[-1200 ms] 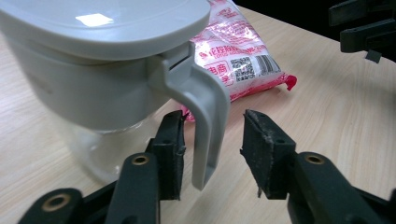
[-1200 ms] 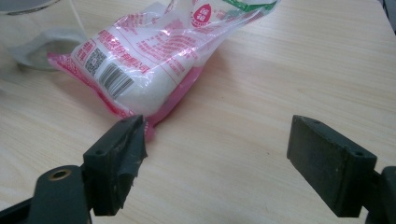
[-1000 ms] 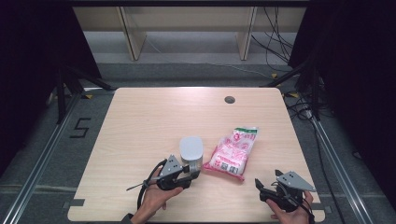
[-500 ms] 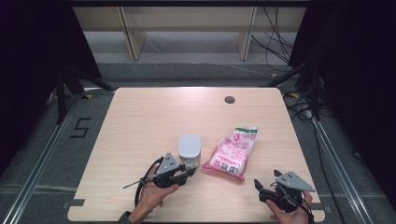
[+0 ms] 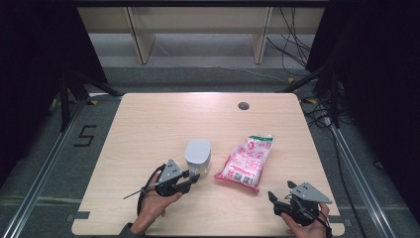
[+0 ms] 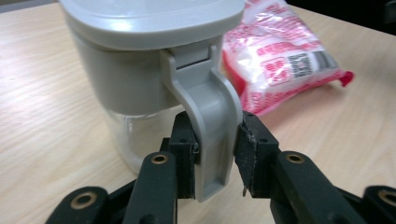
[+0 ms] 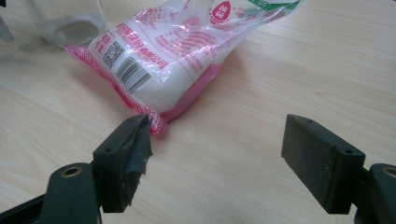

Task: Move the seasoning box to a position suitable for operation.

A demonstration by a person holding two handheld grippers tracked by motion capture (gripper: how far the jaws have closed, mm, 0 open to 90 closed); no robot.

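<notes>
- Wooden counter (image 5: 148, 129) fills the middle of the high view, dark floor around it.
- We hold the grey-lidded jar (image 5: 198, 154) by its lid clasp (image 6: 208, 116), just left of centre; our left gripper (image 5: 190, 179) pinches that clasp from both sides, its jaws having just eased apart slightly.
- To do this well, we judge we should keep the pinch square on the clasp and move slowly, so the jar stays upright.
- Our pink bag (image 5: 245, 161) lies just right of the jar.
- Our right gripper (image 7: 215, 154) rests at the lower right, jaws spread and just narrowing, with nothing between them, pointing at the bag's near corner.
- Our left hand (image 5: 156, 206) reaches up from the bottom edge.
</notes>
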